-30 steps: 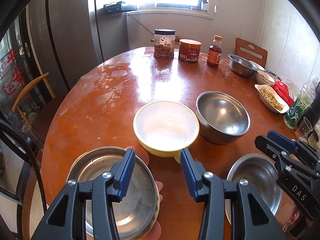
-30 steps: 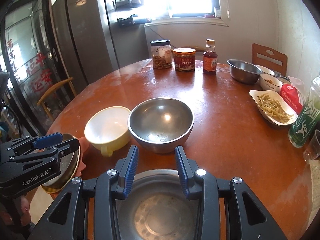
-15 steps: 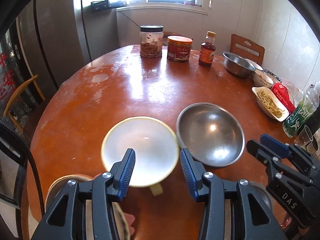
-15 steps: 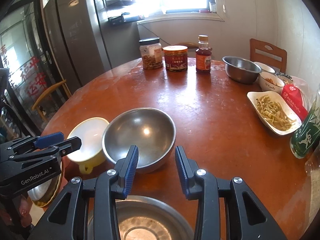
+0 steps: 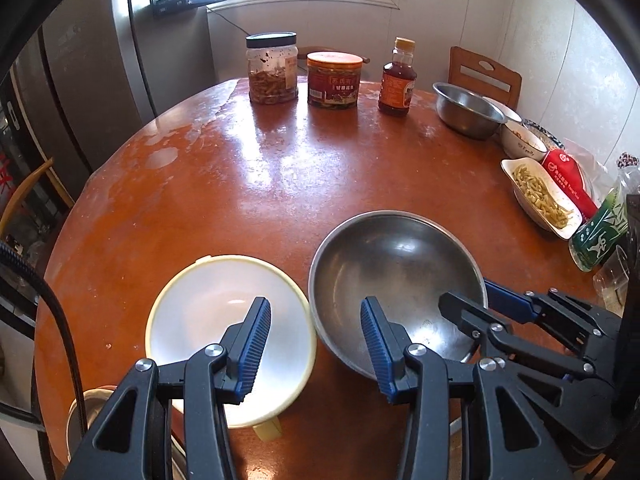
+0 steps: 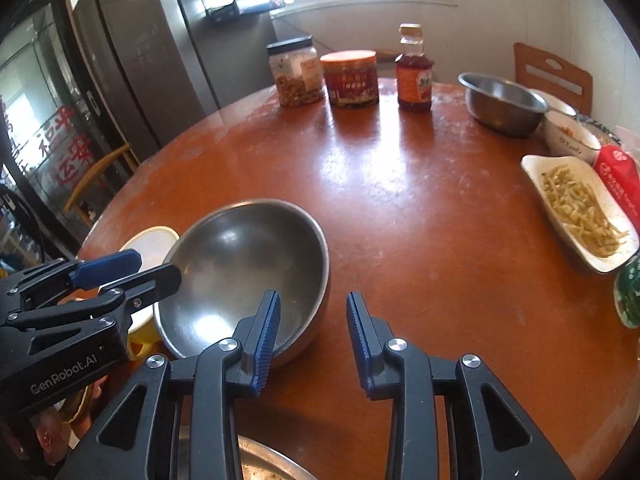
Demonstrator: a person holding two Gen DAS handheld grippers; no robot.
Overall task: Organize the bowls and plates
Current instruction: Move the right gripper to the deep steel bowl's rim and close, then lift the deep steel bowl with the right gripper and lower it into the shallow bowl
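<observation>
As your right tongs (image 6: pixel 312 340) close astride the near rim of the steel bowl (image 6: pixel 244 272), unpinched beside the yellow bowl (image 5: pixel 230 340) on the table (image 5: pixel 260 184), seat deeper; left tongs (image 5: pixel 316 344) hang open, empty.

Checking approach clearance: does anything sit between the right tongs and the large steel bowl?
Nothing visible does. The right tongs straddle the near rim of the steel bowl, their jaws closing around it. The yellow bowl stands beyond, on its far side.
</observation>
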